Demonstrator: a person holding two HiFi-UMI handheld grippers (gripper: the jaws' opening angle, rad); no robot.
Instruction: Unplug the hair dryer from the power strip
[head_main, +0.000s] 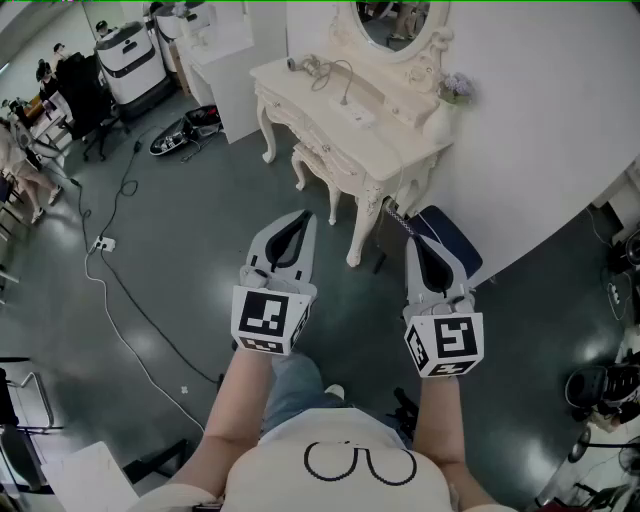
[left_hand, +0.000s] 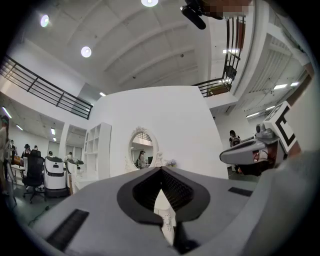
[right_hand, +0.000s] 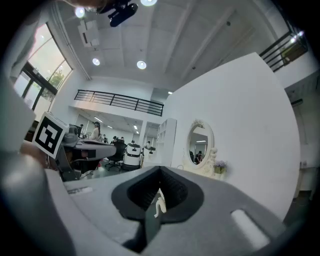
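Head view shows two grippers, the left gripper (head_main: 298, 222) and the right gripper (head_main: 420, 245), level and side by side, well short of one white dressing table (head_main: 300, 95). Each has its jaws pressed together on nothing. On the table's top lie one power strip (head_main: 358, 113) and, toward the far end, what looks like one hair dryer (head_main: 303, 65) with its cable, while one stool (head_main: 318, 165) stands at the table's front and one oval mirror (head_main: 395, 25) at its back.

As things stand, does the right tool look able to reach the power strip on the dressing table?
Probably not yet: the right tool is shut over the floor, short of the dressing table where the power strip lies. The way looks free.
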